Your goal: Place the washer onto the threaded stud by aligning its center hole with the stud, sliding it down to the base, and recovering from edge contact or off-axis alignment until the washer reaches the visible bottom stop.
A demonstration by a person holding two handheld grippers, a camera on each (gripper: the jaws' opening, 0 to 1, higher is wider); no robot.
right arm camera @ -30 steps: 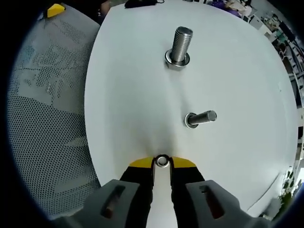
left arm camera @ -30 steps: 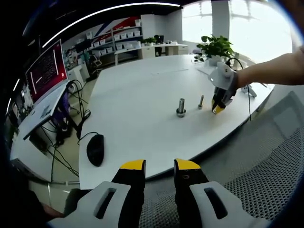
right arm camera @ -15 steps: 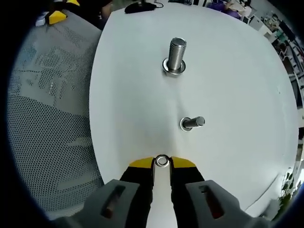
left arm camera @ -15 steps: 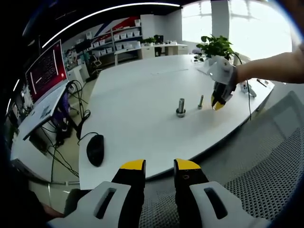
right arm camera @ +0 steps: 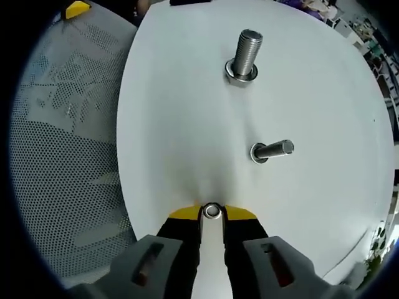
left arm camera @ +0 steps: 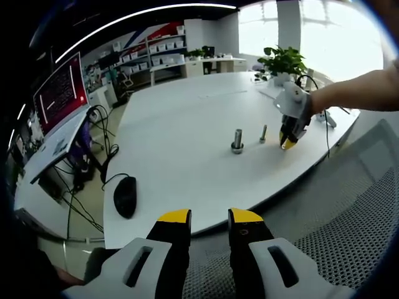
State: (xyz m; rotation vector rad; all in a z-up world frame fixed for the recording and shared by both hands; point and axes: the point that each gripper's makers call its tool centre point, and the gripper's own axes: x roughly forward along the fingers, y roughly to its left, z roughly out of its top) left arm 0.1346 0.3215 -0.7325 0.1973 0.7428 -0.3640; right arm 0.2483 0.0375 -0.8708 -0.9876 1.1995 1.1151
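The right gripper [right arm camera: 212, 213] pinches the washer [right arm camera: 212, 211] short of the smaller threaded stud [right arm camera: 272, 150]; held tilted, it could catch the stud's tip. The left gripper [left arm camera: 209, 218] stands open.

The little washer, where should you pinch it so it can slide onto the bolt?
Pinch the washer by its outer rim, from two opposite sides, as the right gripper does now. That leaves the center hole uncovered, so it can probably drop over the upright threaded stud from above.
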